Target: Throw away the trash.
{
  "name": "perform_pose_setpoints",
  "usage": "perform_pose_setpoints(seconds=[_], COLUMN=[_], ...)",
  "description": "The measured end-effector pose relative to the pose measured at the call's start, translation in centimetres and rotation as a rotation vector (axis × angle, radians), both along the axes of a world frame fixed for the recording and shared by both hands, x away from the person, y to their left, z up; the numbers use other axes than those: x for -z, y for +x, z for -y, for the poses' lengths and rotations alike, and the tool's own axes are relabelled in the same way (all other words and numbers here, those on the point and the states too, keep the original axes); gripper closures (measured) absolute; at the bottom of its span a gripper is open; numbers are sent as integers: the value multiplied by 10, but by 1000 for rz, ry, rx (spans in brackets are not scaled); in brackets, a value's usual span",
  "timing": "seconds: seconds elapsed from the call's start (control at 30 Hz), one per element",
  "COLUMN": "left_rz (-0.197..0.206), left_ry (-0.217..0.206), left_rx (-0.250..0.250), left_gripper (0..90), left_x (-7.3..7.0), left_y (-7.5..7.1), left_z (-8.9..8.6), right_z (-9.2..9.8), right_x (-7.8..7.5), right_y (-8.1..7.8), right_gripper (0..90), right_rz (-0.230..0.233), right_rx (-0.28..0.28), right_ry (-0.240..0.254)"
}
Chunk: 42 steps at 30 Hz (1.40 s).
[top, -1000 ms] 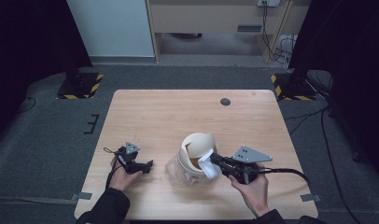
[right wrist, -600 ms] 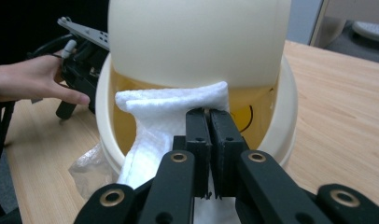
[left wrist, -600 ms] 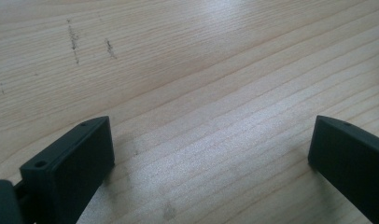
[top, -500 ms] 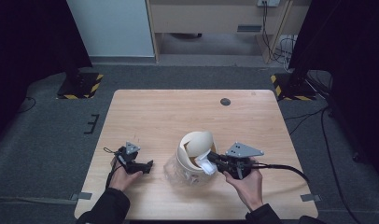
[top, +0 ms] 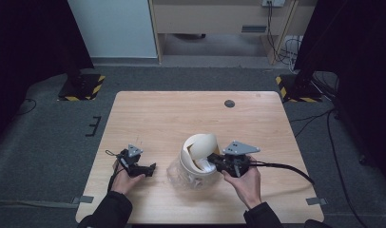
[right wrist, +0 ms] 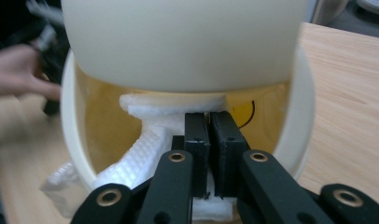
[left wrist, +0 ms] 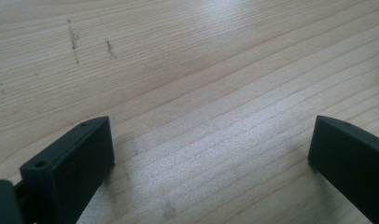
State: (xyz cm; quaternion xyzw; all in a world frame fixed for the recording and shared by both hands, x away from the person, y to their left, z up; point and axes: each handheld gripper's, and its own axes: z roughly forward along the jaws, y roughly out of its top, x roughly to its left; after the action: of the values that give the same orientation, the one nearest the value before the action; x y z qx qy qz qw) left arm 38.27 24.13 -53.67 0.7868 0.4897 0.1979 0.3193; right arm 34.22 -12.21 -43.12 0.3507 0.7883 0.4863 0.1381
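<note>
We have the right gripper (right wrist: pixel 208 122) reaching into the mouth of a cream-coloured container (top: pixel 197 156) that lies tipped on its side near the front middle of the wooden table (top: pixel 181 114), its hinged lid (right wrist: pixel 178 42) hanging open above the opening. Our job here looks like working the white cloth (right wrist: pixel 145 144) around or out of the inside, so we should keep the pull slow and in line with the opening, and watch that the light container does not slide or roll on the table as we drag. Its jaws are pressed nearly together, pinching a fold of the white cloth, which runs from inside the container out over the rim towards us. The left gripper (top: pixel 142 168) rests on the table to the left, apart from the container, jaws spread wide over bare wood with nothing between them; bringing it over to brace the container would help.
</note>
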Motion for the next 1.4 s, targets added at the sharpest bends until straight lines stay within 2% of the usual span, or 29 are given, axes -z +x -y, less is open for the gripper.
perform_pose_setpoints(seconds=[0.07,0.1,0.27,0.5,0.77,0.87,0.97,1.13,1.27,1.4], left_rz=[0,0,0,0,0,0,0,0,0,0], left_ry=[0,0,-1,0,0,-1,-1,0,-1,0], left_rx=[2,4,5,5,4,5,5,4,5,5], left_gripper=[0,0,0,0,0,0,0,0,0,0], left_x=[0,0,0,0,0,0,0,0,0,0], left_y=[0,0,0,0,0,0,0,0,0,0], left_z=[0,0,0,0,0,0,0,0,0,0], right_z=[-6,-7,-6,-3,10,17,23,29,39,63], right_x=[0,0,1,-3,-14,-19,-26,-29,-25,-20], right_y=[1,2,2,0,-5,-9,-13,-14,-10,-6], right_gripper=[816,801,650,465,421,385,374,376,354,296], right_rz=[16,21,11,8,11,27,54,60,68,84], right_rx=[-3,-2,3,-10,0,1,-2,-1,40,104], right_ry=[-64,-69,-35,-22,9,19,57,73,73,91])
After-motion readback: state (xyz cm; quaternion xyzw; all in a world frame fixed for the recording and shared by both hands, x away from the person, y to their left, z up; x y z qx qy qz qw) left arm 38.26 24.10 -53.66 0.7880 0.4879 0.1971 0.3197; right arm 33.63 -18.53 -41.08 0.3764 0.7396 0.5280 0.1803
